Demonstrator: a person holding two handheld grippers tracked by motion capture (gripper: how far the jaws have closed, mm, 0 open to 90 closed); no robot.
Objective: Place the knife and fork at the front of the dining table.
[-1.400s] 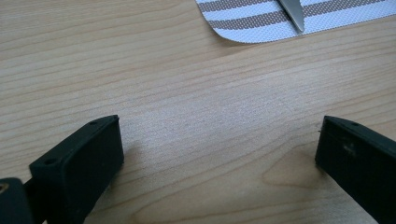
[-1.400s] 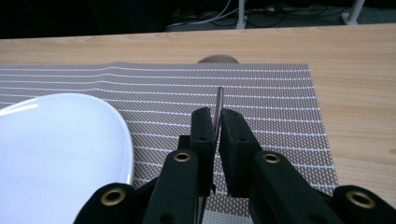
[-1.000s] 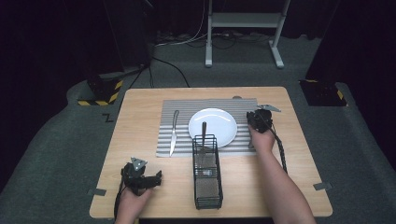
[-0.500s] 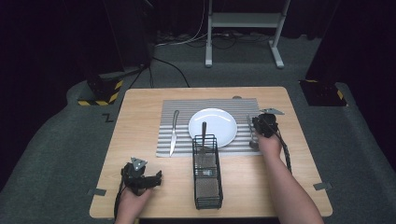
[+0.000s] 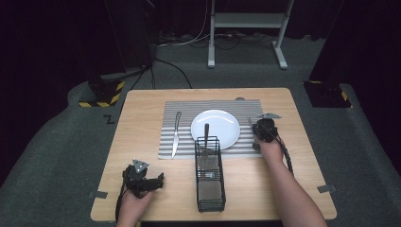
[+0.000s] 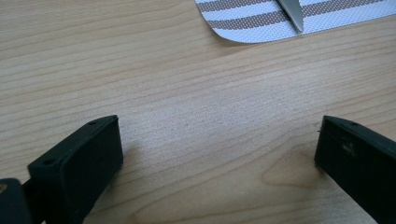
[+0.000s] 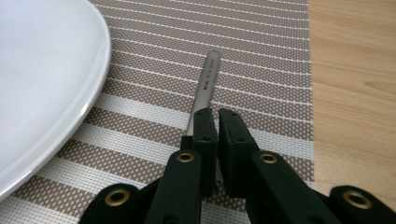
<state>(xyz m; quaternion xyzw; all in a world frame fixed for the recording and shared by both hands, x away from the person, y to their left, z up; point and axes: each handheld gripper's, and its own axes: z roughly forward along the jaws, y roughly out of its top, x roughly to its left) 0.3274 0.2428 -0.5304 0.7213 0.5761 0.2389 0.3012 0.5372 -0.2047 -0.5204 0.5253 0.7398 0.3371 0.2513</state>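
in the high view the right forearm reaches forward from the bottom edge, its hand set over the right tongs [image 5: 262,128] at the right side of the striped placemat [image 5: 182,108], just beside the white plate [image 5: 215,128]. a slim metal utensil [image 5: 250,122] lies on the mat under those tongs. the left hand holds the left tongs [image 5: 142,178] low at the near left of the counter [image 5: 142,109], well apart from the knife [image 5: 175,134] and the black wire basket [image 5: 210,175].

in the left gripper view the left tongs [image 6: 219,154] are spread wide over bare wood, nothing between the jaws; a mat corner and the knife tip [image 6: 292,13] show at the top.

in the right gripper view the right tongs [image 7: 218,122] are pressed nearly together, tilted down onto the mat. the utensil's flat grey handle [image 7: 205,88] runs away from the jaw tips, matte with small stamped lettering, its near end hidden behind the left jaw; i cannot tell whether it is pinched. the plate's rim [image 7: 95,70] lies just to its left.
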